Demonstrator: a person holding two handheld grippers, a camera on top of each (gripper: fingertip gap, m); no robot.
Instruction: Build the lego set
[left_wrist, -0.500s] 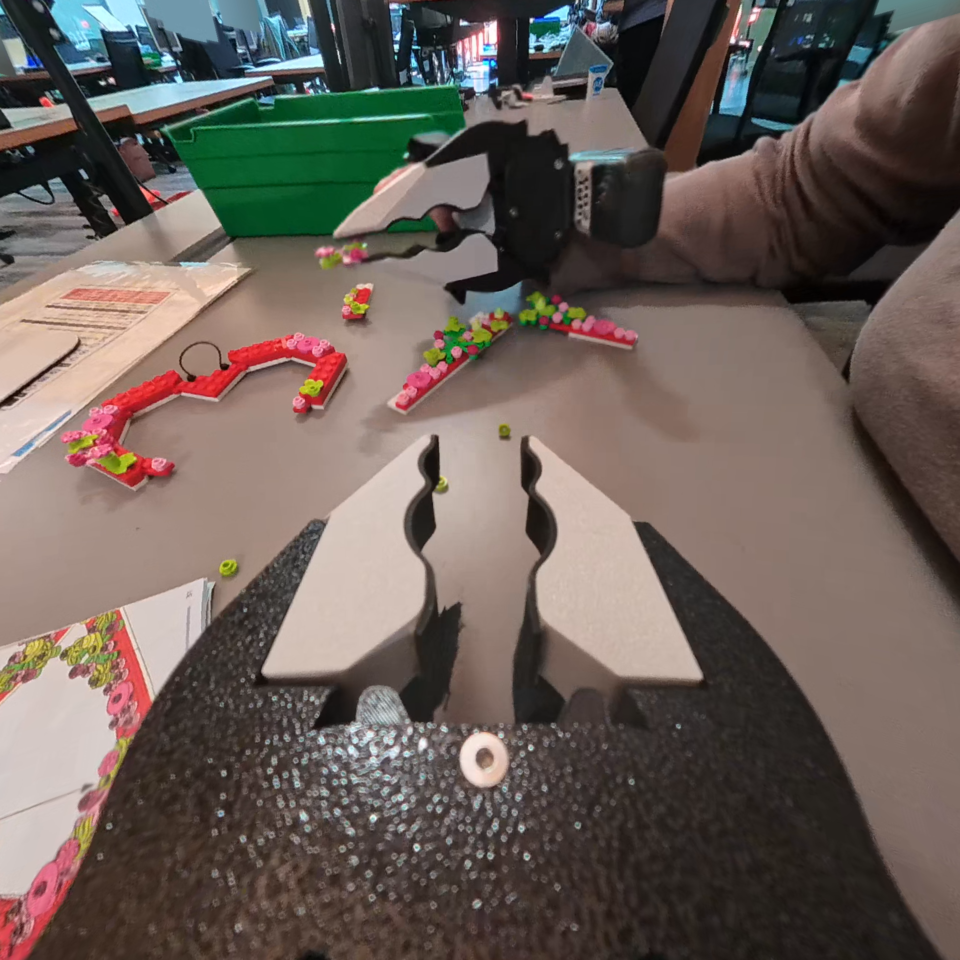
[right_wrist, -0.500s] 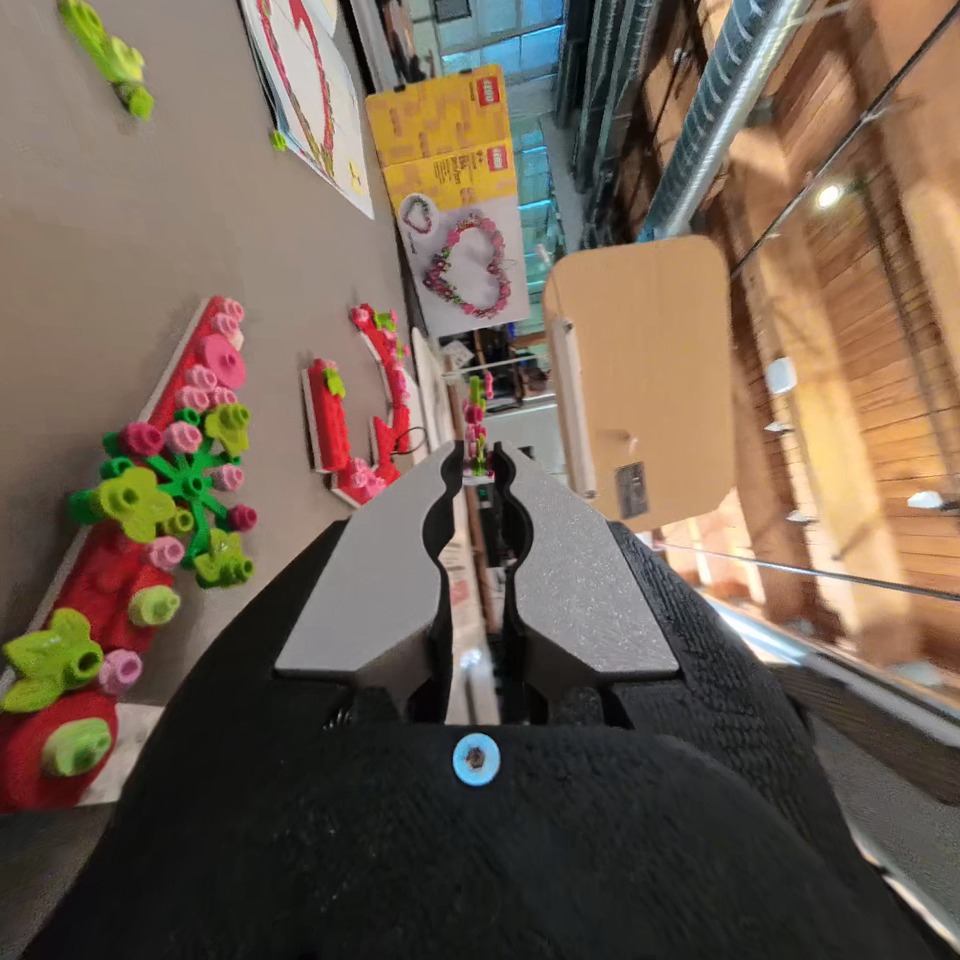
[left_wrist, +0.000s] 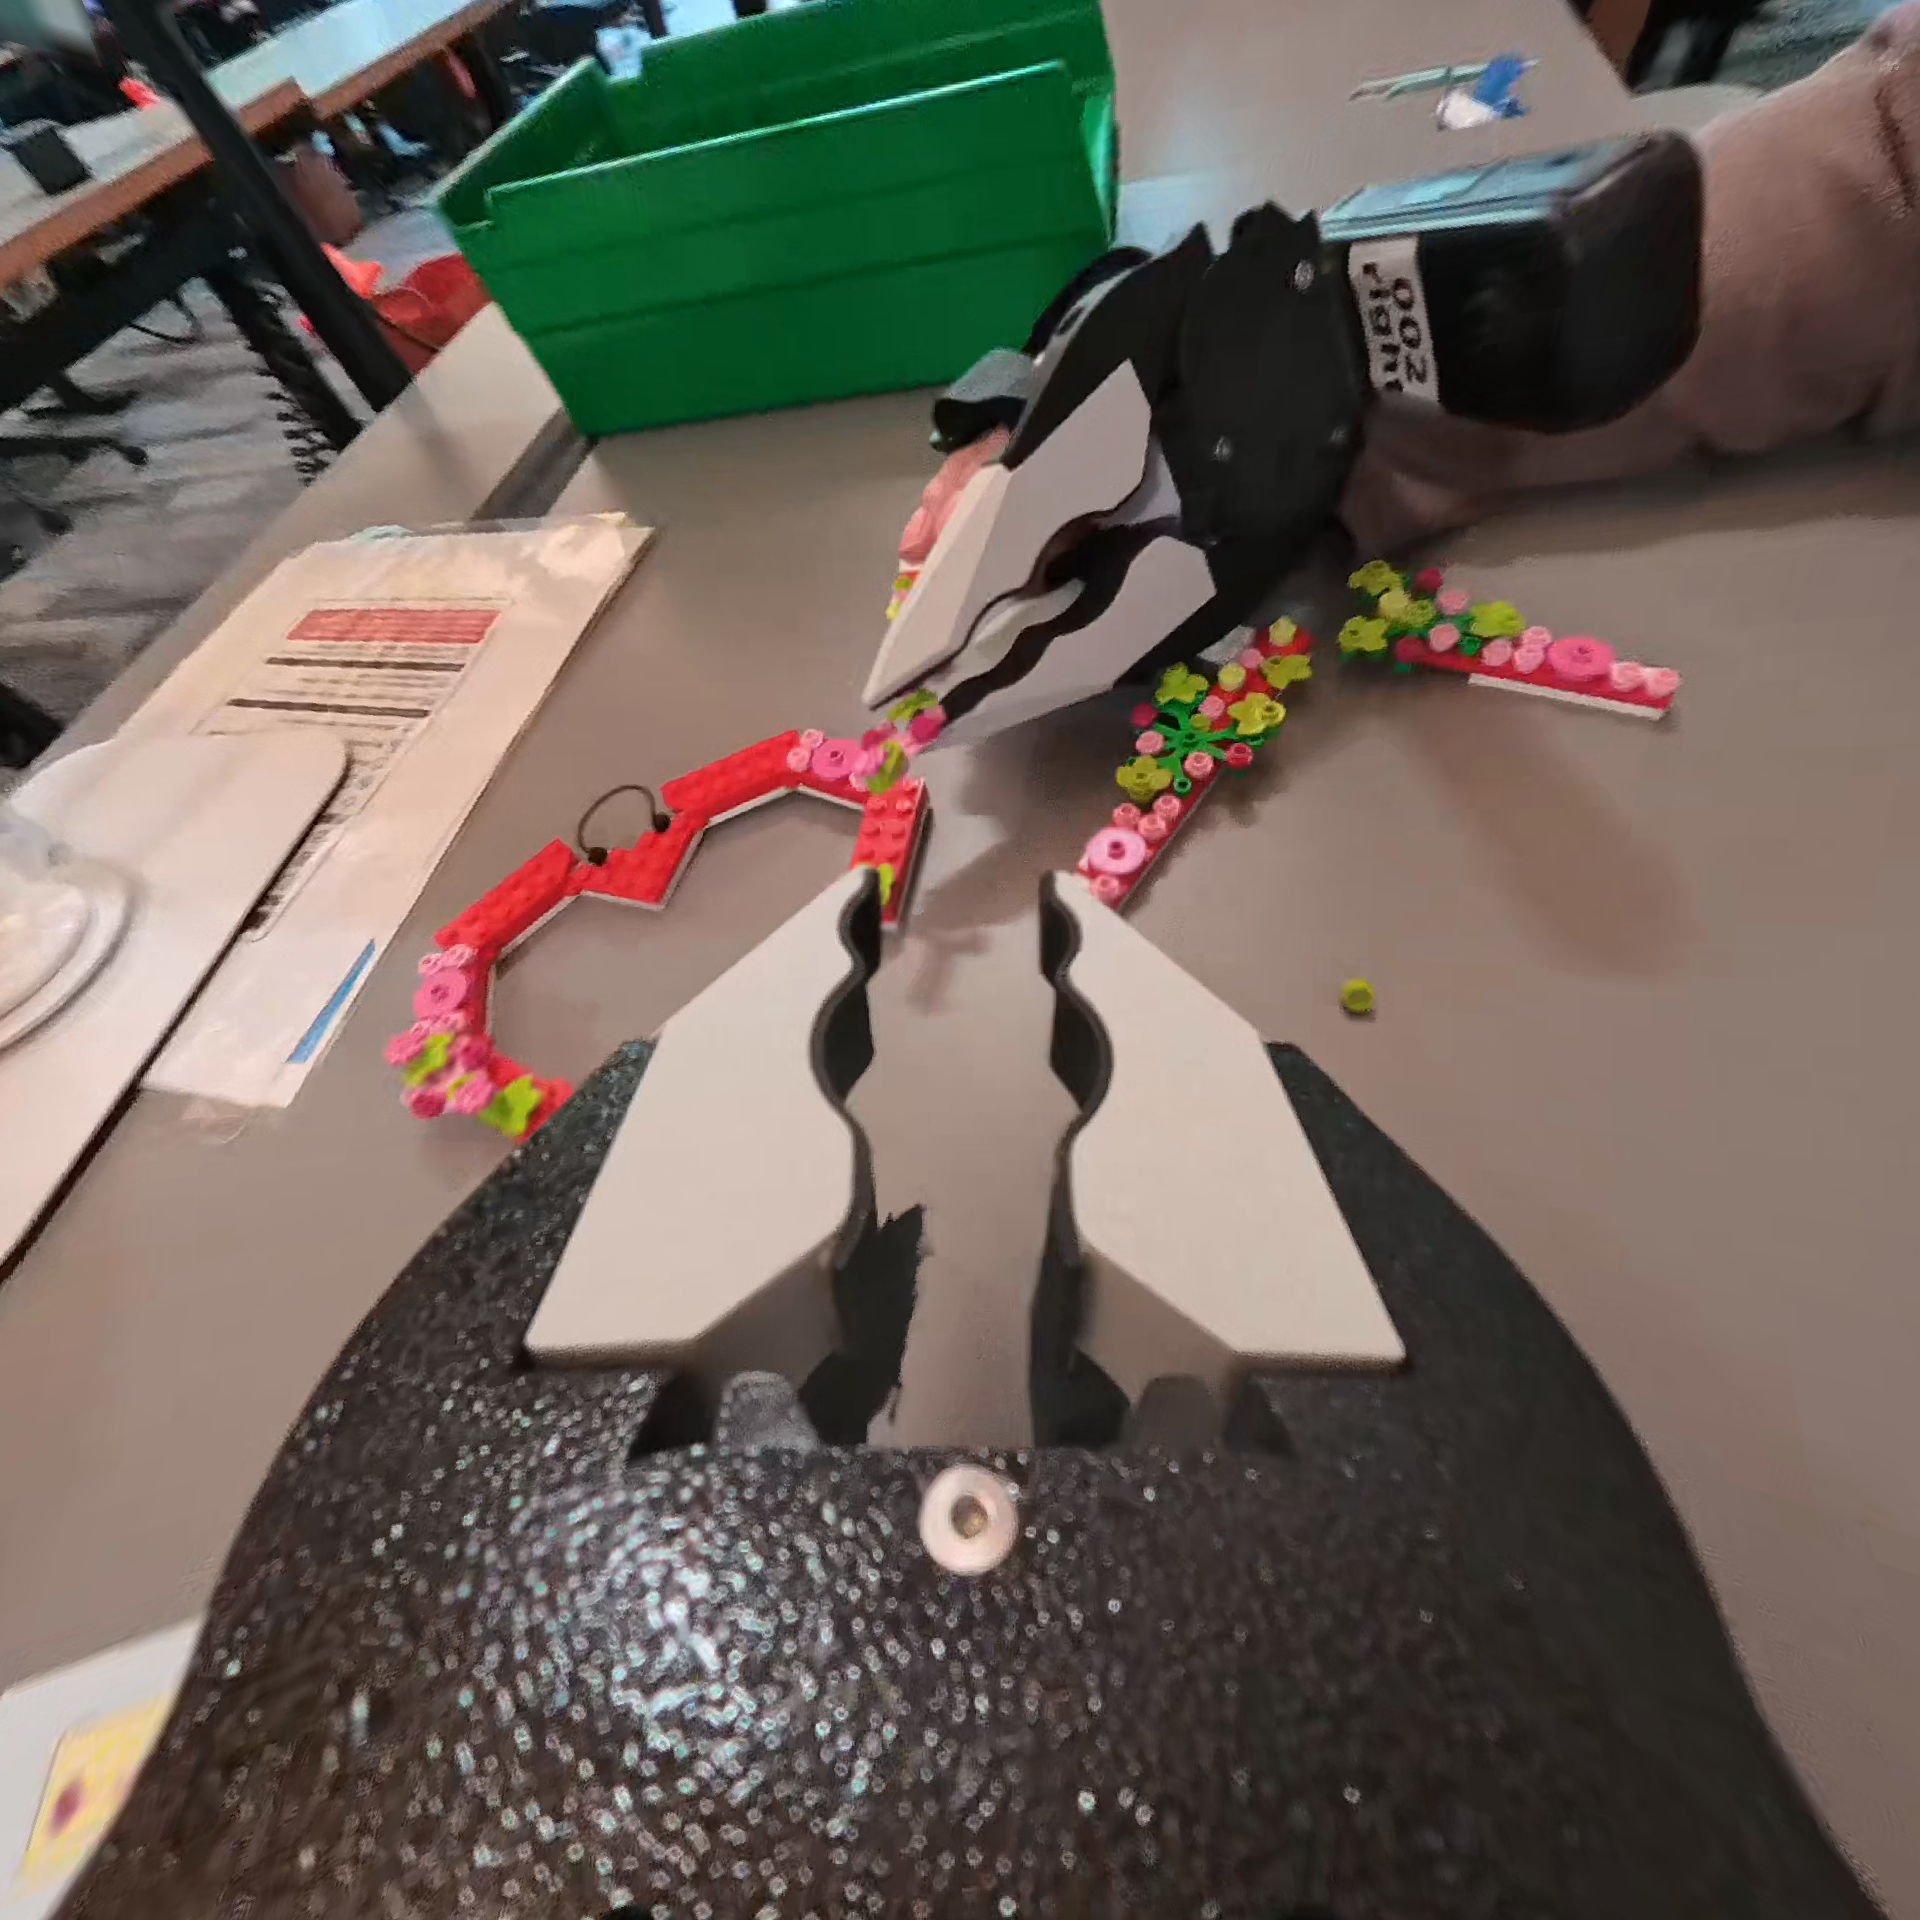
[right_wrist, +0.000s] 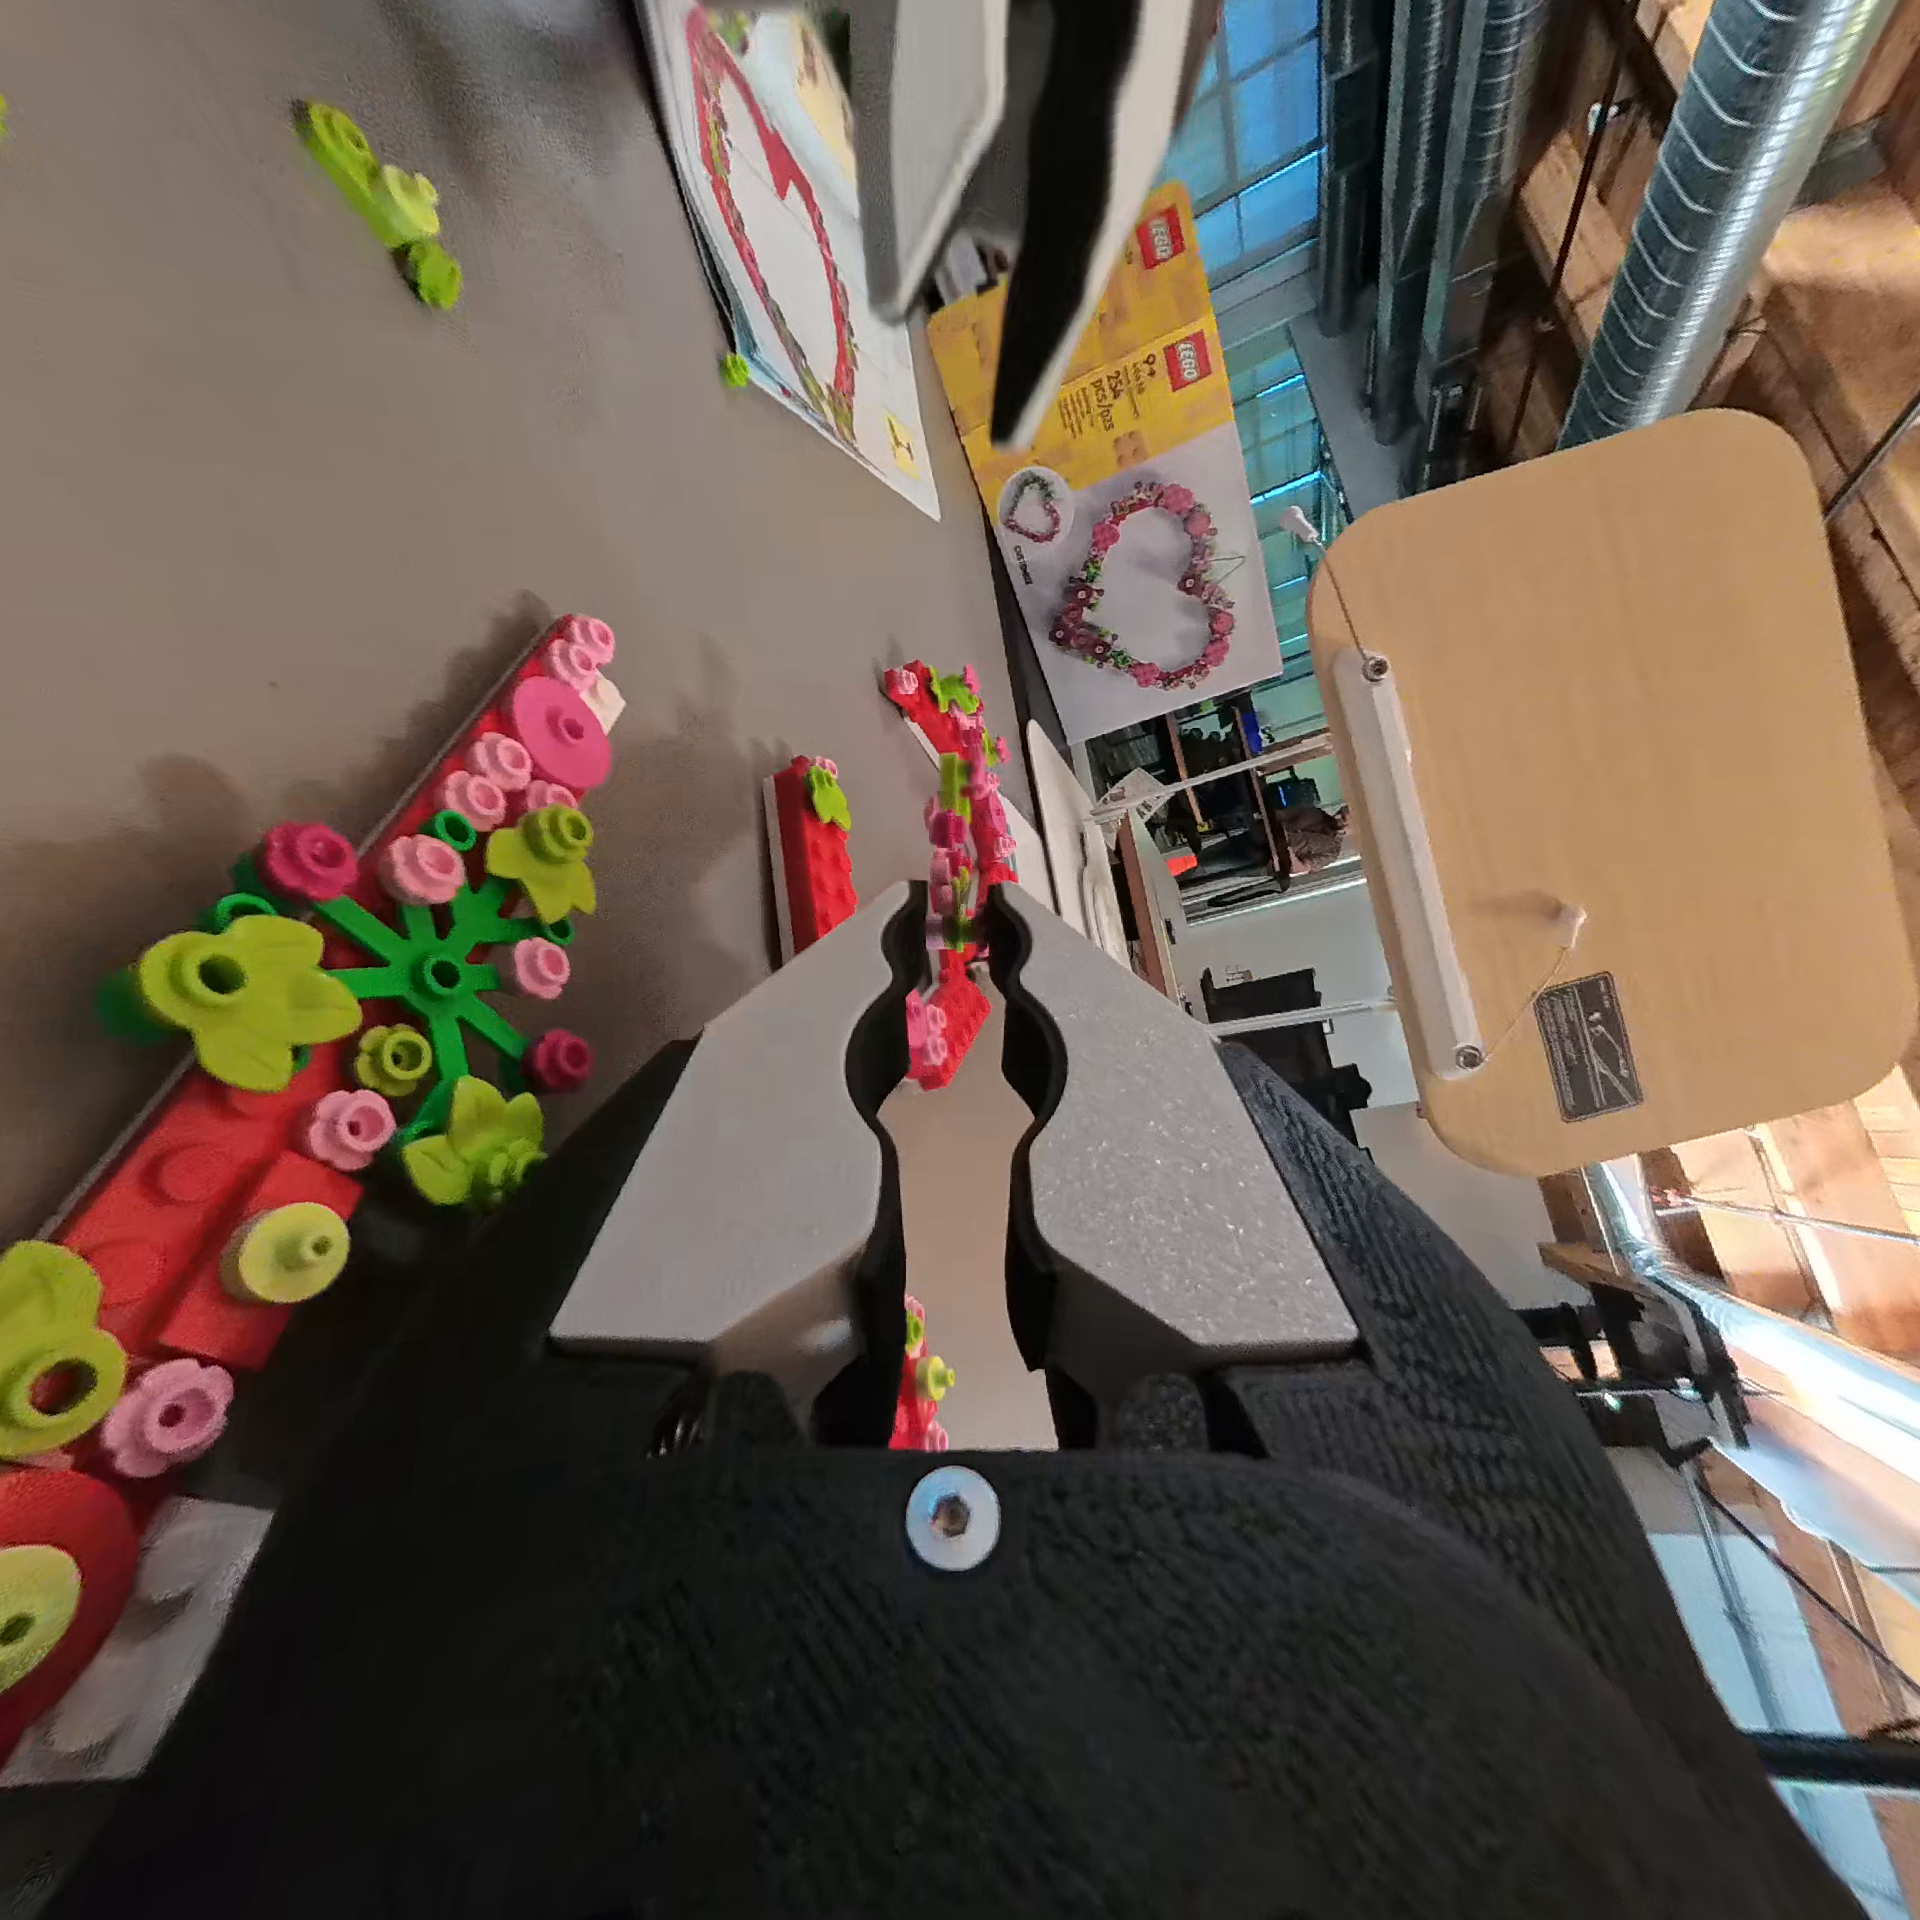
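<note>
Since half a second ago the right gripper has come down from above the table and now pinches a small pink-and-lime flower cluster against the top end of the red heart-frame section. In the right wrist view its fingers stand narrow, closed on that cluster at their tips. The left gripper has moved forward, so that its tips now lie just beside the frame's near end; its fingers are spread wide with nothing between them.

In the left wrist view, the frame arcs from ten o'clock toward the centre, with a black loop on its upper edge and flowers on its lower-left end. A straight red strip with flowers lies at one o'clock of the left gripper's tips, and a second flowered strip lies farther off at two o'clock. One loose lime stud sits on the grey table at three o'clock. A green bin stands at twelve o'clock, and a paper bag at nine. In the right wrist view, the yellow set box shows beyond the instruction booklet.
</note>
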